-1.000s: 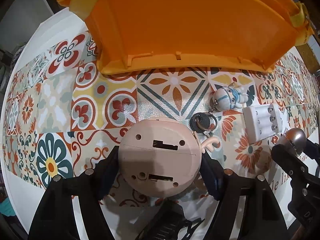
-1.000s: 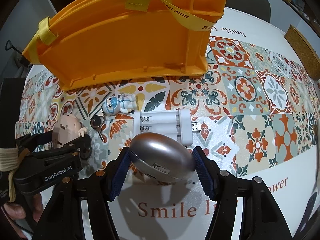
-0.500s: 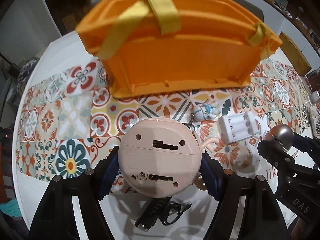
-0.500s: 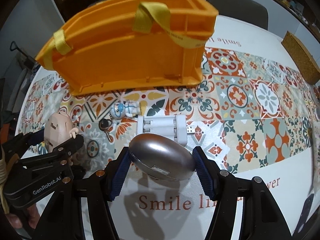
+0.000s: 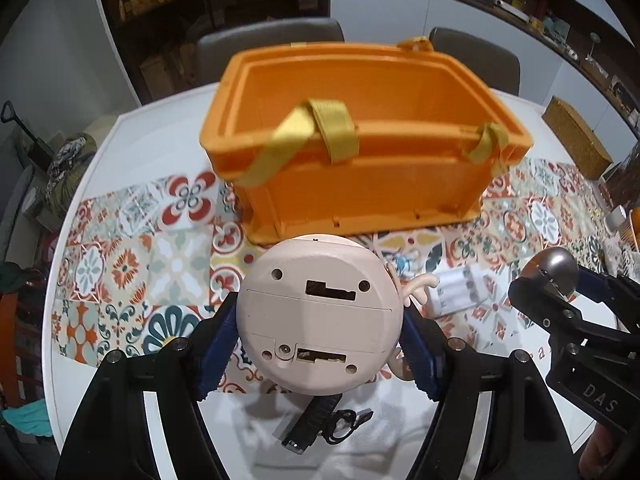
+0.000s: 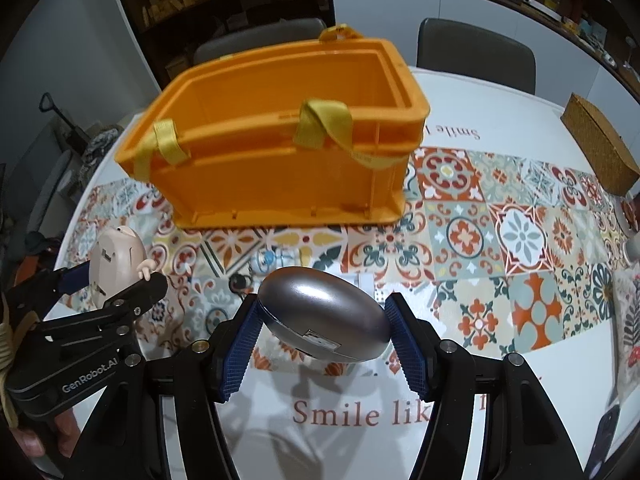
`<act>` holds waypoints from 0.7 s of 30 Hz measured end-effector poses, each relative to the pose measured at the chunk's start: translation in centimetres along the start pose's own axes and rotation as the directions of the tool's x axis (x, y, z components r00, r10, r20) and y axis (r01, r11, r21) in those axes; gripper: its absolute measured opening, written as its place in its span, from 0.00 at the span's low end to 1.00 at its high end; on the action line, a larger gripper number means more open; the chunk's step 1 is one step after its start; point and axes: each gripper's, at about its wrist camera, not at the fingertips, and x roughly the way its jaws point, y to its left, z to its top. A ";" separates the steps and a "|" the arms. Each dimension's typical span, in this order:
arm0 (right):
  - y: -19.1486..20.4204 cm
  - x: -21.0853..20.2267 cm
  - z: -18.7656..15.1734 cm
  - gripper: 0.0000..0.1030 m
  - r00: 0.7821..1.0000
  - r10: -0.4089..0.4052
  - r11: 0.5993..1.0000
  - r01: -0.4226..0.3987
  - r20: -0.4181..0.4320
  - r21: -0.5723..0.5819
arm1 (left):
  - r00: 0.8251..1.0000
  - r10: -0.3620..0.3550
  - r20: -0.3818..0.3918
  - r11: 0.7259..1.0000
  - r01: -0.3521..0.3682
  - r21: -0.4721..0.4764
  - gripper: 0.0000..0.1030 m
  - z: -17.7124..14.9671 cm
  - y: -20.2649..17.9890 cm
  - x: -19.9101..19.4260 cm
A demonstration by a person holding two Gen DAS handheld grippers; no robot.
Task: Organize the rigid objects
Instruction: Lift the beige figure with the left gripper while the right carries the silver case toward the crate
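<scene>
Blue-padded left gripper [image 5: 320, 350] clamps toy [image 5: 320, 316] (angled steeply down)

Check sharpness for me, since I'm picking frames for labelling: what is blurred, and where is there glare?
Left wrist view: orange crate smeared with motion blur, beige round toy sharp. Right wrist view: crate softly blurred, silver oval case crisp with a bright highlight on top; both views bend at the edges.

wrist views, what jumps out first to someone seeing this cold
The big orange crate with yellow straps stands open at the back of the tiled mat. In front of it, the left gripper clamps a round pink toy and the right gripper clamps a silver egg-shaped case, both held above the table.
</scene>
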 end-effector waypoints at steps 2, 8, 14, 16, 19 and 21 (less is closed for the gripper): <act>0.0 -0.4 0.3 0.61 1.000 0.004 1.000 -0.004 0.014 0.000 | 1.000 0.000 0.017 1.000 0.000 0.001 0.72 0.4 0.1 -0.6; 0.0 -1.4 1.4 0.61 0.998 0.017 1.000 -0.017 0.053 0.002 | 0.998 0.003 0.059 1.000 -0.003 0.000 0.72 1.8 0.3 -1.9; 0.4 -2.5 2.9 0.61 0.995 0.022 1.000 -0.021 0.096 -0.007 | 0.994 0.007 0.108 1.000 -0.008 0.011 0.72 3.3 0.4 -3.2; 0.6 -2.9 3.5 0.61 0.993 0.023 1.000 -0.021 0.114 -0.014 | 0.992 0.006 0.124 1.000 -0.008 0.014 0.72 4.0 0.5 -3.6; 0.9 -3.3 4.4 0.61 0.990 0.024 1.000 -0.021 0.138 -0.021 | 0.989 0.008 0.146 1.000 -0.011 0.017 0.72 4.8 0.6 -4.2; 0.9 -3.5 5.1 0.61 0.988 0.026 0.999 -0.022 0.152 -0.025 | 0.987 0.012 0.160 1.000 -0.015 0.019 0.72 5.5 0.6 -4.5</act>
